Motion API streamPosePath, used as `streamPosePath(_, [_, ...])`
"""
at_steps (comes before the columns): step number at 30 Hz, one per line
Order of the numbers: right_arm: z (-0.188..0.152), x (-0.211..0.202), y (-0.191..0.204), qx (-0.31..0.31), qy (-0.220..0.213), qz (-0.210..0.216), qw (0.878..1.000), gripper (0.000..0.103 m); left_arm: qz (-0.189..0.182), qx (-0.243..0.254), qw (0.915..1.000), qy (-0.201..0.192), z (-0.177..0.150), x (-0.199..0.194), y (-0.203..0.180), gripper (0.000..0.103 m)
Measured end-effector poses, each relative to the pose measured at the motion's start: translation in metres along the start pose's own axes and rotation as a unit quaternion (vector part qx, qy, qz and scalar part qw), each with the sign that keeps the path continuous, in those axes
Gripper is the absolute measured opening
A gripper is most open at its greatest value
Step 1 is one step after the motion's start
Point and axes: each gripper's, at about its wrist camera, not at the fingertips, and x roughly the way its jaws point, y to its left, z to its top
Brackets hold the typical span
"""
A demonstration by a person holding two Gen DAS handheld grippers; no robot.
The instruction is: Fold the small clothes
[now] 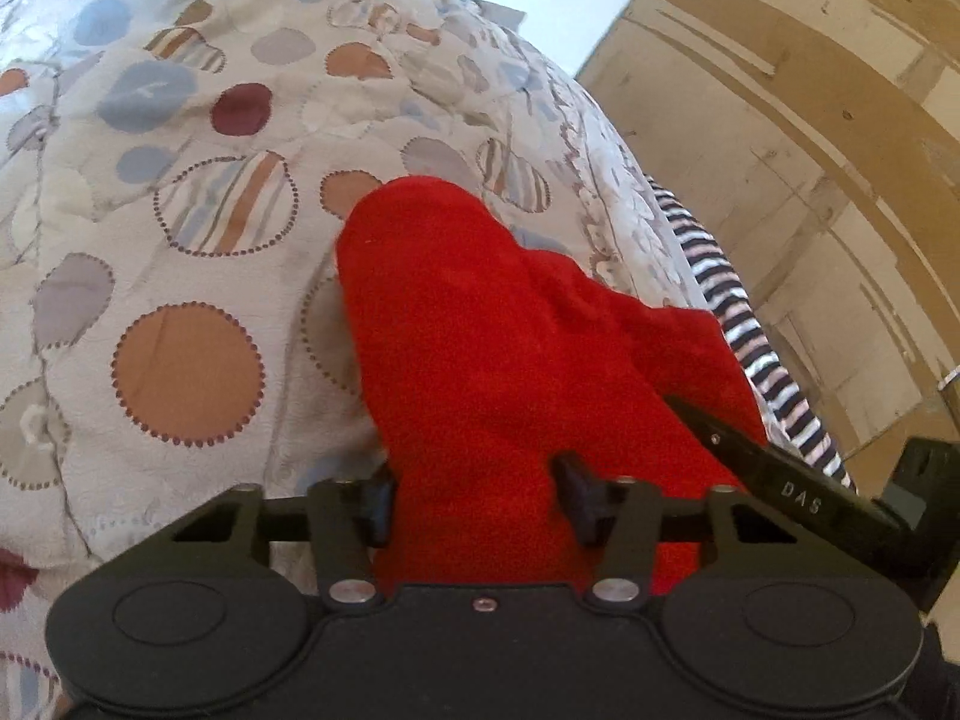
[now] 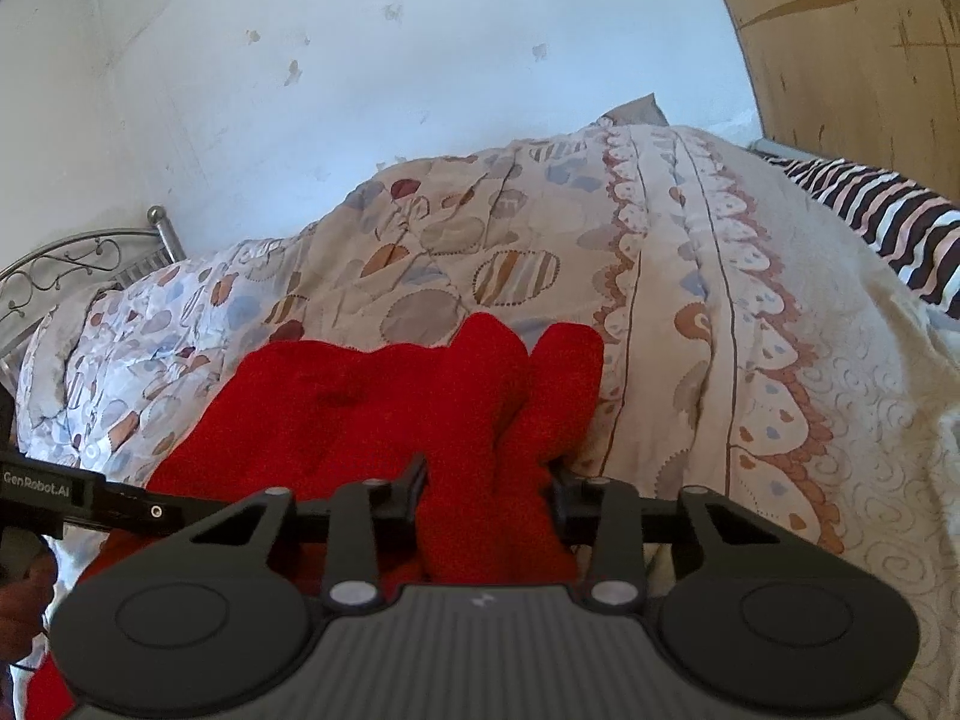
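Red garment bunched on the patterned bedspread, near edge of the bed, thick folds running up between both tools. Left gripper narrowed onto a wad of the red cloth, pads pressed against the fabric on either side. Right gripper likewise drawn in around a second wad to the right, pads bearing on the cloth; left tool's finger visible at far left of that view, just beside the same garment. Both grips taken on bulk, not on a clean hem or corner: no edge identifiable in either view. Risk one: several layers caught at once, giving a crooked or doubled fold when lifted; cause, grabbing a bunch instead of a single edge. Risk two: fluffy cloth slipping from the pads under tension; cause, partial closure on soft, thick material. Risk three: bedspread pinched together with the garment and dragged; whether any is caught cannot be told, undersides hidden. Risk four: the two tools colliding, being close together on one small item. Striped fabric at the far right edge, well apart, unlikely to interfere. Lift slowly, check for a free-hanging edge before spreading.
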Motion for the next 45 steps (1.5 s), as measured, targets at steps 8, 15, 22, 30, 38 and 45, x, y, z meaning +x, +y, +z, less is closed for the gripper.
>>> streamPosePath(8, [0.020,-0.023,0.017,0.018,-0.019,0.009,1.000,0.034,0.011,-0.025,0.9996,-0.008,0.009,-0.029,-0.018,0.033])
streamPosePath(15, [0.053,-0.044,0.059,0.019,-0.048,0.060,0.997,0.033,0.020,-0.047,0.9970,-0.057,0.020,-0.095,-0.019,0.030])
streamPosePath(22, [0.092,-0.009,0.112,0.017,-0.031,0.124,0.992,0.033,0.072,-0.061,0.9919,-0.086,0.051,-0.155,0.002,0.030])
streamPosePath(30, [0.097,0.090,0.158,-0.007,0.012,0.134,0.991,0.033,0.144,-0.084,0.9831,-0.076,0.087,-0.152,0.068,0.031])
streamPosePath(38, [0.070,0.135,0.166,-0.038,0.022,0.086,0.995,0.035,0.156,-0.094,0.9814,-0.061,0.094,-0.110,0.109,0.033])
streamPosePath(45, [0.049,0.146,0.153,-0.043,0.028,0.058,0.997,0.041,0.181,-0.058,0.9800,-0.059,0.090,-0.087,0.111,0.043])
